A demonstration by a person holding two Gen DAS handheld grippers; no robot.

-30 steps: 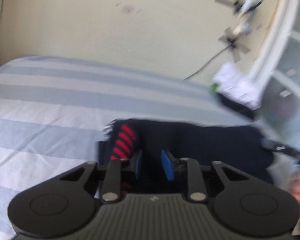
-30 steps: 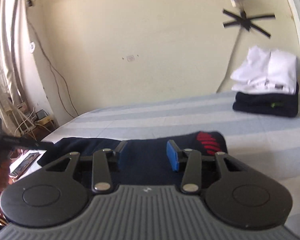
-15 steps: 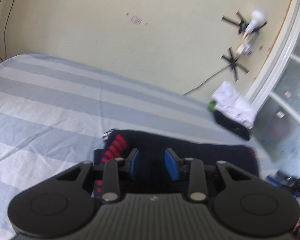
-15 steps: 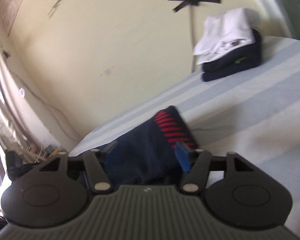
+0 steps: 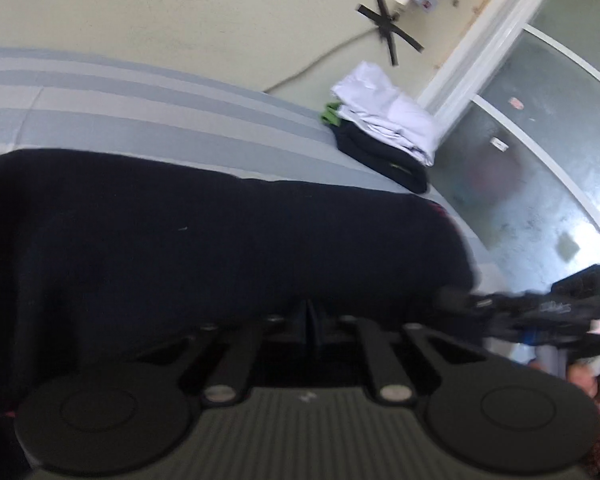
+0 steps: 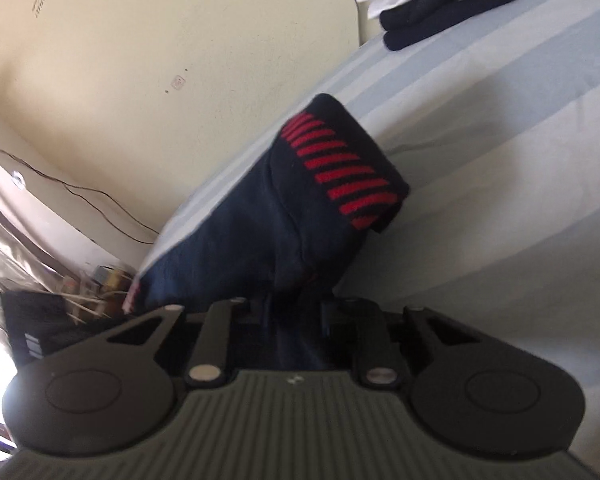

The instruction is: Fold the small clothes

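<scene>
Bedsheet, blue-and-white striped (image 6: pixel 480 152), spans both views. Dark navy knitted garment with red diagonal-striped cuff (image 6: pixel 300 200) fills lower left of left view, raised off sheet at centre of right view. Folded white-on-navy clothes stack (image 5: pixel 384 140) sits upper right. Left gripper (image 5: pixel 310 320) and right gripper (image 6: pixel 296 312) both clenched on garment fabric.
</scene>
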